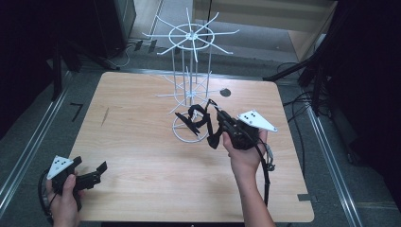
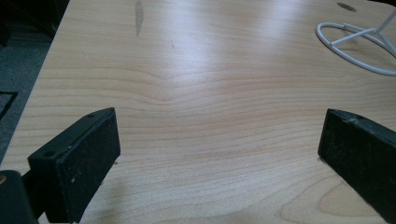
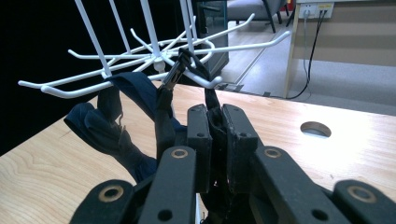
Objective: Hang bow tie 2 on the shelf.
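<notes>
A white wire hook rack point(image 1: 191, 71) stands on the wooden table point(image 1: 142, 156), behind its middle. A dark blue fabric piece with straps point(image 1: 195, 119) hangs by the rack's lower arms. In the right gripper view the fabric point(image 3: 123, 135) bunches at the left, and a strap with a metal clip point(image 3: 172, 78) runs up to a low hook point(image 3: 205, 81). My right gripper point(image 3: 215, 128) is shut on a thin strap of it, just in front of the rack point(image 1: 218, 114). My left gripper point(image 1: 97, 172) rests near the table's front left corner, open and empty point(image 2: 219, 149).
The rack's round base ring point(image 2: 355, 44) lies on the table ahead of the left gripper. A round hole point(image 3: 315, 129) is cut in the table behind the rack. Dark stands and cables point(image 1: 307, 94) surround the table on the floor.
</notes>
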Available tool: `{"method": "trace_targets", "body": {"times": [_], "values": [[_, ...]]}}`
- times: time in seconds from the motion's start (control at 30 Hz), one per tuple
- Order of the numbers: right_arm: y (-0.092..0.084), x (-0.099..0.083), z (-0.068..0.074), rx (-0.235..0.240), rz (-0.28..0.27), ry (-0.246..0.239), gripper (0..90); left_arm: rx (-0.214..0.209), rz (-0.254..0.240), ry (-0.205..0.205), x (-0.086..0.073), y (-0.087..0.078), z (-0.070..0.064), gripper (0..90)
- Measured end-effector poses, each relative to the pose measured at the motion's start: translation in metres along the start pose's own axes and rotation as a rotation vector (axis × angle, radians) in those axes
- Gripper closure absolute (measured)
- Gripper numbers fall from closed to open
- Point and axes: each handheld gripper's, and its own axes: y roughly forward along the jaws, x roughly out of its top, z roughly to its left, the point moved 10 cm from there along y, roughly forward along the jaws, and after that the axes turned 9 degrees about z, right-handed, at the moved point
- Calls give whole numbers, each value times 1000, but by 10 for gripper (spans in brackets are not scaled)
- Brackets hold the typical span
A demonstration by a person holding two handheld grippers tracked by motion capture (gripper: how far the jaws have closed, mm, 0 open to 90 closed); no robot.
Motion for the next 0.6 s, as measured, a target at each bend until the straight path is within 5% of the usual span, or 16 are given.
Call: {"method": "trace_targets", "body": {"times": [0.6], "values": [[25, -8, 13, 10, 19, 14, 834, -4, 4, -1, 0, 0, 0, 0]]}}
